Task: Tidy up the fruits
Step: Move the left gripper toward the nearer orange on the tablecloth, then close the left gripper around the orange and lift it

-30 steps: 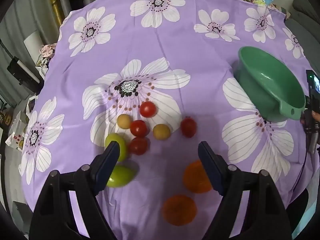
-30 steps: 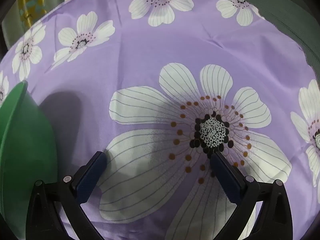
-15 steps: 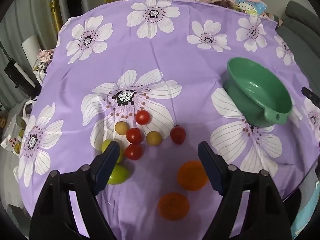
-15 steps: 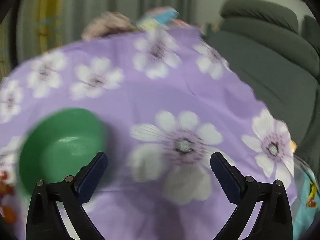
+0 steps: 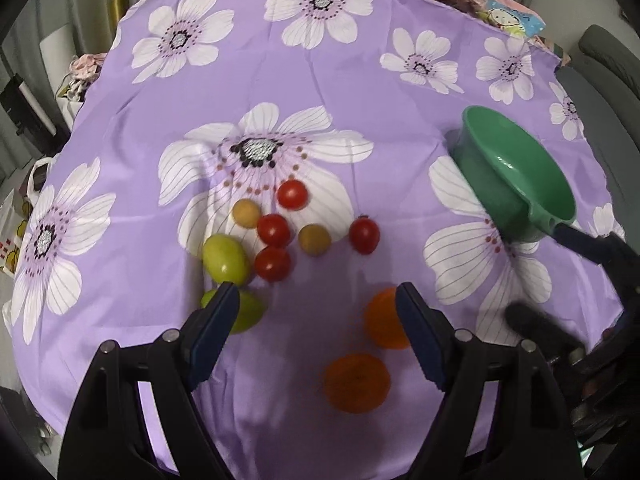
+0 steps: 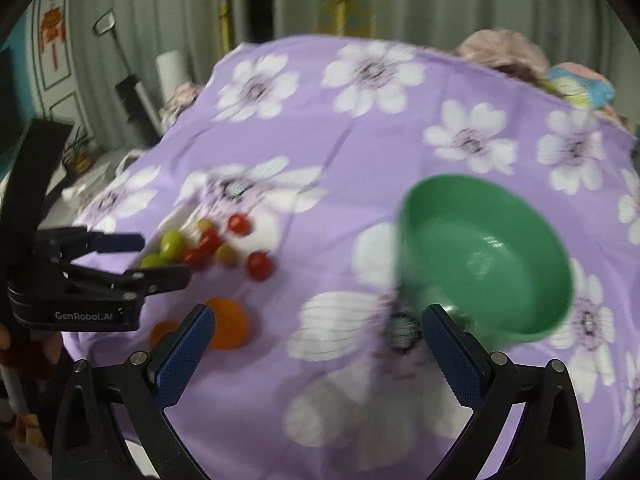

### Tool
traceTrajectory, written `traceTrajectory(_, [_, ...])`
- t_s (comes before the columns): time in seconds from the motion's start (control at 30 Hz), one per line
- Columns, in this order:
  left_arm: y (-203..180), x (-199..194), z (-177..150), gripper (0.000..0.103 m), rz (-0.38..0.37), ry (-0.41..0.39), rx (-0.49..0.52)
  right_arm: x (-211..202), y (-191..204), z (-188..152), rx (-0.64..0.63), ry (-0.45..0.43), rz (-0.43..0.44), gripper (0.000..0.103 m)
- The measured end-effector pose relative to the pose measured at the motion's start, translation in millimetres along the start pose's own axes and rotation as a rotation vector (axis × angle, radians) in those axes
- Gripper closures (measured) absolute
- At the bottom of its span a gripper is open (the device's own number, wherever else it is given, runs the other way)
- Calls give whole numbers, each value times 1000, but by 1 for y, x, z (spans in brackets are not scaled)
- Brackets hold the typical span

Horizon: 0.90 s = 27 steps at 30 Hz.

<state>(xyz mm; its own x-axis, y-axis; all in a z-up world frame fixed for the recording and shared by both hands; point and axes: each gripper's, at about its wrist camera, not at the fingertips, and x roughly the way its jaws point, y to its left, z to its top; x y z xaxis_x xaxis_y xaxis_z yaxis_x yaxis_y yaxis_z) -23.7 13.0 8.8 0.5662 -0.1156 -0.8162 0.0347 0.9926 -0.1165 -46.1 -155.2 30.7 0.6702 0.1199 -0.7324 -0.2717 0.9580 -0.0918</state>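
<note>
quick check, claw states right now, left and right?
Left claw: open, holding nothing, above the fruit.
Right claw: open, empty, beside the green bowl.

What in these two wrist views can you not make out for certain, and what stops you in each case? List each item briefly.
- Lower green fruit, left wrist view: partly hidden behind the left gripper finger.
- Nearer orange, right wrist view: mostly covered by the right gripper finger.
- Green bowl and tomatoes, right wrist view: motion blur smears the edges.
- Bowl handle, left wrist view: whether the right gripper touches it is unclear.
</note>
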Motion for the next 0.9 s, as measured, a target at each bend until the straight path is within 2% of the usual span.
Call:
traceTrajectory(0.13, [11, 1, -5, 24, -4, 5, -18, 10, 19, -1, -36, 52, 28, 0])
traceTrajectory(0.3, [25, -1, -14, 24, -60, 17, -47, 19, 27, -5, -47, 79, 51, 0])
traceTrajectory(0.37, [27, -5, -17, 24, -102, 14, -36, 20, 30, -5, -51, 78, 72, 0])
traceTrajectory(0.47, [23, -8, -23, 25, -124, 22, 8, 23, 29, -6, -53, 75, 96, 0])
traceTrajectory(0.63, [16, -6, -24, 32, -200, 39, 36, 38, 28, -7, -22, 107, 123, 0])
traceTrajectory(0.73, [14, -1, -22, 38, -247, 67, 14, 46, 23, -9, 16, 112, 169, 4])
traceTrajectory(0.8, [14, 3, -21, 46, -280, 89, -5, 51, 20, -11, 36, 114, 185, 8])
traceTrajectory(0.9, [12, 8, -19, 49, -318, 111, -20, 60, 17, -14, 72, 129, 225, 11])
